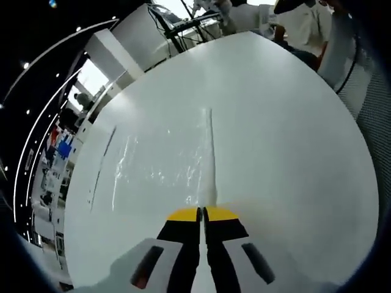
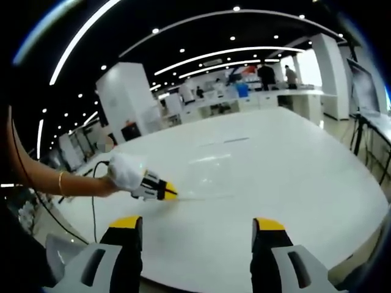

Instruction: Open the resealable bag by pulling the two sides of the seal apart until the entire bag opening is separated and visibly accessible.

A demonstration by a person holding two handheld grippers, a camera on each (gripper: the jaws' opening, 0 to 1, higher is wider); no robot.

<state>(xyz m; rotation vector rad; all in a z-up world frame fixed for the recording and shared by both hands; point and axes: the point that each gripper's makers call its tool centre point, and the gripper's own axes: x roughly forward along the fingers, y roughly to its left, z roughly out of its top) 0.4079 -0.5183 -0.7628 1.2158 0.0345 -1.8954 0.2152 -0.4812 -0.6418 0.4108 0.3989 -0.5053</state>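
Left gripper (image 1: 202, 213) clenched on one edge of the clear resealable bag (image 1: 183, 162), seen also from the side (image 2: 170, 191) in the right gripper view. Bag lying flat on the white bench (image 1: 287, 152), near its middle, long axis running away from the left fingers (image 1: 183, 215). Right gripper (image 2: 198, 229) released, fingers wide apart, well apart from the bag; the free side of the seal probably next to reach.

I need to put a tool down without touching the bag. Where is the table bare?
The white table is bare beyond the open right gripper. The clear plastic resealable bag fills the middle, its edge pinched by the left gripper.
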